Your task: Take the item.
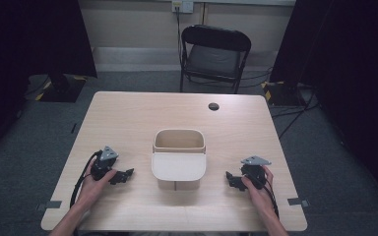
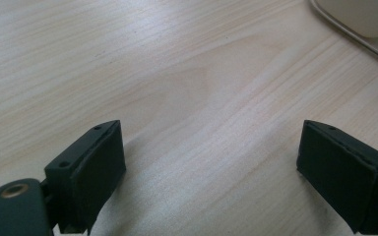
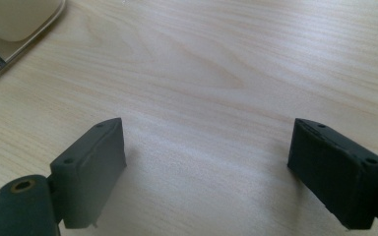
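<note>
Grippers rest low at the near edge of the table (image 1: 128, 105), one on each side of a beige bin (image 1: 179, 141). Left gripper (image 1: 126, 174) sits left of the bin, jaws wide apart, nothing between them, bare wood showing through the gap in the left gripper view. Right gripper (image 1: 230, 178) mirrors it on the right, jaws also spread, empty, bare wood between them in the right gripper view. Both point inward at the bin, near it but not touching.

Bin stands upright mid-table, open top at the back, with a lid-like flap (image 1: 178, 166) hanging over its front; whether that flap is hinged or just laid loose is hard to tell from the high view. Bin corner (image 2: 359, 17) peeks into the top right of the left gripper view, and its edge (image 3: 15, 22) into the top left of the right gripper view.

Risks from here, as a judgement: bin looks light, so a one-sided push could slide or tip it instead of gripping it. Flap edge is thin and curved, so pads may slip off or pinch only the lip. If both grippers close in unevenly, the bin could twist. Cables trailing near the table edge might snag on a reach.

Folding chair (image 1: 215, 54) stands beyond the table, well out of the way.
</note>
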`<act>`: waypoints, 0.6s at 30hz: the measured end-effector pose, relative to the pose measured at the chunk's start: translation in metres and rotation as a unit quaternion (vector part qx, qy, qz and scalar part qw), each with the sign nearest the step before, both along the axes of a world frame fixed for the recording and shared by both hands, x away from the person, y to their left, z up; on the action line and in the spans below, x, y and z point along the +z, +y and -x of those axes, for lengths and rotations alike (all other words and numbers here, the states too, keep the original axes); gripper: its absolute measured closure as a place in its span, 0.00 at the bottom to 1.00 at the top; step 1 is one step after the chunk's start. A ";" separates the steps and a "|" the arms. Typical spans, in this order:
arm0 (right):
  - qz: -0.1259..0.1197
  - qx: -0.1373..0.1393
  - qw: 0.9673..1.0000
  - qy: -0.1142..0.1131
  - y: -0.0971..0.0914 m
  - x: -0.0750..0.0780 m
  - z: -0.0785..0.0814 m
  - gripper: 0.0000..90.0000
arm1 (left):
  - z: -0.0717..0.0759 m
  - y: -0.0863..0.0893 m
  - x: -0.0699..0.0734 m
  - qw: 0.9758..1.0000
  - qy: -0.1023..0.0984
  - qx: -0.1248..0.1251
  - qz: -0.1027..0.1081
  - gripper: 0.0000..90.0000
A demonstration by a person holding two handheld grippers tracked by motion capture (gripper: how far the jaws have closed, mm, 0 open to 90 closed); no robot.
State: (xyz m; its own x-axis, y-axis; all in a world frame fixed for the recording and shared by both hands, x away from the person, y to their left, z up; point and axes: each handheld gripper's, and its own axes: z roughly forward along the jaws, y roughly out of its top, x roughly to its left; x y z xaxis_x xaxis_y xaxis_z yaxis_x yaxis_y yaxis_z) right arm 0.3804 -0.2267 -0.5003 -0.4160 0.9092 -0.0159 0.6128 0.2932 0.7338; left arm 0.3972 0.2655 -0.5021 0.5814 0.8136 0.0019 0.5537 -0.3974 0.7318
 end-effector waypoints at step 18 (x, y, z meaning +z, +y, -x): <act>0.000 0.000 1.000 0.000 0.000 0.000 0.000 0.15 | 0.006 -0.002 0.007 1.000 -0.010 -0.007 0.007 0.18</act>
